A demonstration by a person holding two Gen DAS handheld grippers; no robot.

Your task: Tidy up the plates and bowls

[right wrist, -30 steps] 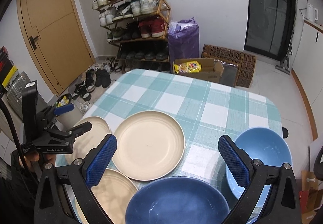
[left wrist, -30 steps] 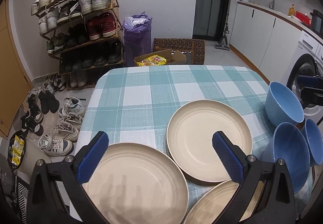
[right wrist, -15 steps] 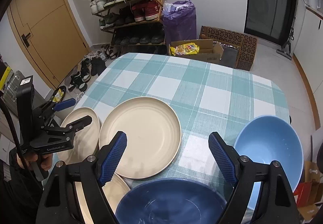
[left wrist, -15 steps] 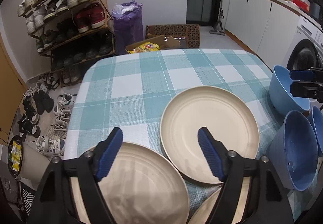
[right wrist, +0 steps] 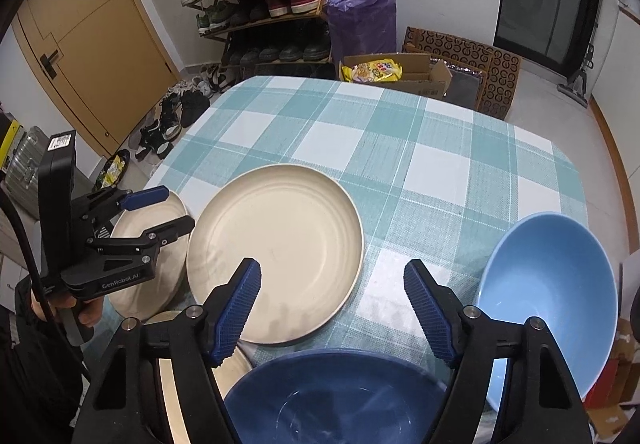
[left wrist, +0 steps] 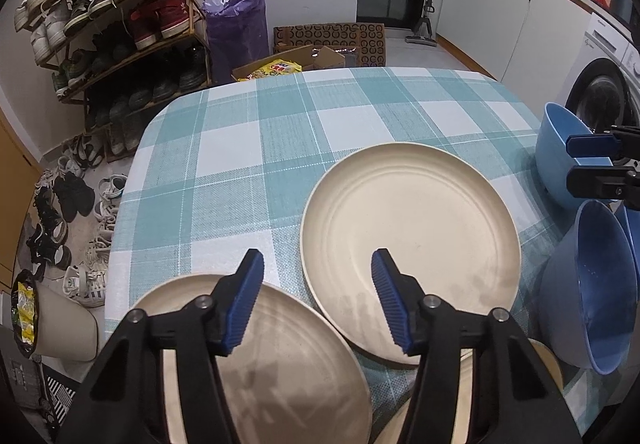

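Observation:
Three cream plates lie on the checked tablecloth: a central plate (left wrist: 412, 240) (right wrist: 276, 252), a near-left plate (left wrist: 272, 364) (right wrist: 132, 284) and a third plate (right wrist: 230, 370) mostly hidden under the gripper bodies. My left gripper (left wrist: 318, 264) (right wrist: 168, 210) hovers over the gap between the near-left and central plates. Its jaws are closing, with nothing pressed between them. My right gripper (right wrist: 333, 272) (left wrist: 592, 160) hangs above the far rim of a dark blue bowl (right wrist: 332, 396) (left wrist: 592, 284), jaws closing, holding nothing. A light blue bowl (right wrist: 548, 292) (left wrist: 556, 148) sits at the right edge.
The far half of the table (left wrist: 320, 112) is bare cloth. Beyond it on the floor stand a shoe rack (left wrist: 116, 16), a purple bag (left wrist: 236, 24) and a cardboard box (right wrist: 400, 76). A washing machine (left wrist: 604, 84) is at the right. A person's hand (right wrist: 86, 314) holds the left gripper.
Both grippers have sunk toward the table and tipped further down. The jaws of both have narrowed, the left more than the right. Plates and bowls have not moved.

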